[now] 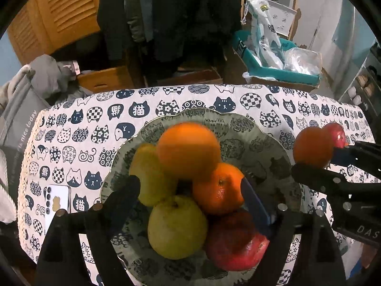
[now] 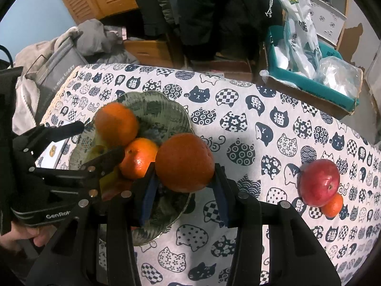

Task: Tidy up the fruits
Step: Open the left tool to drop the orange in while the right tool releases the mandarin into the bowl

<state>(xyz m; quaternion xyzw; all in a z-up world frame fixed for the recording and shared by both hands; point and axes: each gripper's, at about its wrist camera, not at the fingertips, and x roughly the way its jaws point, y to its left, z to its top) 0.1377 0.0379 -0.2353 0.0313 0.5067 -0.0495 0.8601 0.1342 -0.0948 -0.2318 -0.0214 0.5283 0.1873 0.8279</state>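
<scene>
The large orange [image 2: 184, 163] sat between the jaws of the right gripper [image 2: 184, 186], both blue pads pressing its sides, just above the near rim of the patterned bowl [image 2: 166, 109]. It looked firm, round and rather heavy, with a slippery skin, so a hold across its widest part seemed safest.

The left gripper [image 1: 190, 186] stood with its jaws spread and holding nothing; between and beyond them lay another orange [image 1: 189, 151], a smaller tangerine [image 1: 218, 188], two yellow-green pears [image 1: 177, 226] and a red apple [image 1: 235, 243].

Only the right wrist view showed a second red apple [image 2: 319, 182] touching a small tangerine [image 2: 333, 205] on the cat-print cloth [image 2: 273, 124], far outside the right jaw. Only the left view showed the pears clearly.
</scene>
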